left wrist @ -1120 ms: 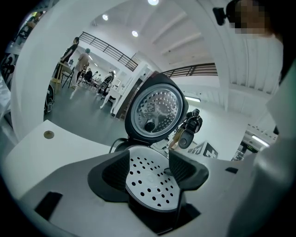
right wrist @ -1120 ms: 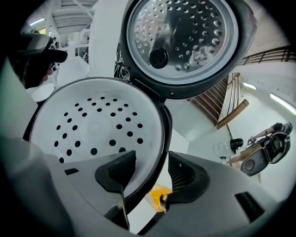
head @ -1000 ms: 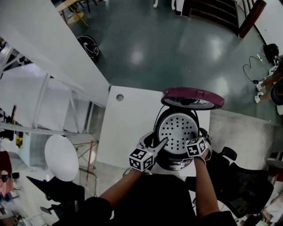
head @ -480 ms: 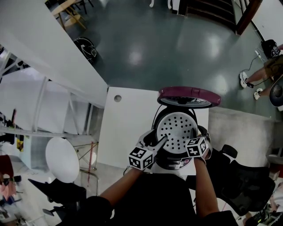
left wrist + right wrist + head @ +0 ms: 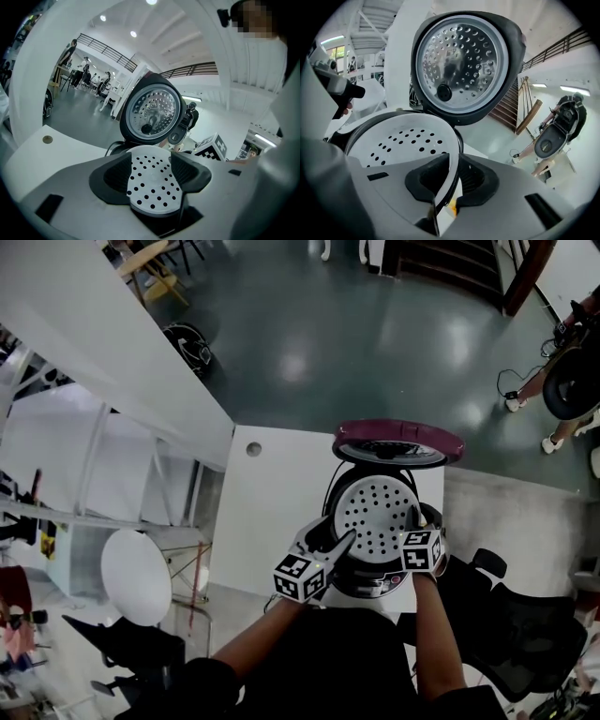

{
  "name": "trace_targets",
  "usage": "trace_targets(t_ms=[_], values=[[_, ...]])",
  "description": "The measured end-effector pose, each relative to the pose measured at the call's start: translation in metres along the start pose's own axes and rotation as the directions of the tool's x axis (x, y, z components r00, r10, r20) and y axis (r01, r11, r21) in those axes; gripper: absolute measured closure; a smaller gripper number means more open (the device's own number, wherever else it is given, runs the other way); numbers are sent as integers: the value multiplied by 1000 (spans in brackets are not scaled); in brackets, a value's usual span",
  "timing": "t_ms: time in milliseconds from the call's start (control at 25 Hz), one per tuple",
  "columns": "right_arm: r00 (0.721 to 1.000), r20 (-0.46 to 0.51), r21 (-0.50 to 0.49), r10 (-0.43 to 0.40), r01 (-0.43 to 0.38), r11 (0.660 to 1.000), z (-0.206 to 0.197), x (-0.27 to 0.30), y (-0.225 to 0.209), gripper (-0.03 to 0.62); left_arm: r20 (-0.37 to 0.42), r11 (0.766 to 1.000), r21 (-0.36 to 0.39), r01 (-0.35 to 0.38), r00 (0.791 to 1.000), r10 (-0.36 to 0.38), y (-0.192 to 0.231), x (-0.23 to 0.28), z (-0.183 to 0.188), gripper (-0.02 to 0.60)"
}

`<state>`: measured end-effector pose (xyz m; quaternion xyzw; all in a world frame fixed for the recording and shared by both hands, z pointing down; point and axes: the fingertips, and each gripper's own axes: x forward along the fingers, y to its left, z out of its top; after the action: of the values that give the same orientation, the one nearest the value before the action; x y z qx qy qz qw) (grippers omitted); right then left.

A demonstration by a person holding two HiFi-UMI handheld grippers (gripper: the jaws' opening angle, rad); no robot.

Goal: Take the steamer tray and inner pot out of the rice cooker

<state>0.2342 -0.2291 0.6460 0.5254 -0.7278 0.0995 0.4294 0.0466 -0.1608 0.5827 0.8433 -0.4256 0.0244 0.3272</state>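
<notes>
centrally, the right gripper is shown clenched on the tray: its jaws, just closed further, are nipped onto the thin upright rim at the tray's right edge. the left gripper is shown released, jaws wide apart, with the tray's near rim seen in the gap. the tray, a round white matt disc pierced by rows of small dark holes, lies in the mouth of the cooker on a white table. the lid, maroon outside, is stood open behind; its inner plate is shiny perforated metal ringed in black. the pads are dark, ribbed and cupped.
</notes>
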Motion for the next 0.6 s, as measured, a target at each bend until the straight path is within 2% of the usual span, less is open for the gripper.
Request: trace_targets(t_ms=[120,240,360,440,520,600], values=[[999,39,91,23,-27,995,4,-3,-2,557,9,1000,-3,4,1000,-4,-5,-5,1,348],[995,88,208,47,-65,976,6,-5,-4,572,12,1000,-5,21,1000,-21,-11,-11,2,377],[991,116,262,63,-92,961,7,-5,-5,576,30,1000,6,14,999,-14,-15,-21,5,411],[987,135,306,83,-121,944,6,-5,-6,576,76,1000,18,-5,997,4,-16,-30,10,441],[982,155,351,108,-157,923,4,-4,-6,577,148,998,37,-48,988,42,-16,-41,19,521],[977,173,386,128,-187,903,0,-3,-5,577,186,995,55,-86,980,74,-16,-49,24,539]])
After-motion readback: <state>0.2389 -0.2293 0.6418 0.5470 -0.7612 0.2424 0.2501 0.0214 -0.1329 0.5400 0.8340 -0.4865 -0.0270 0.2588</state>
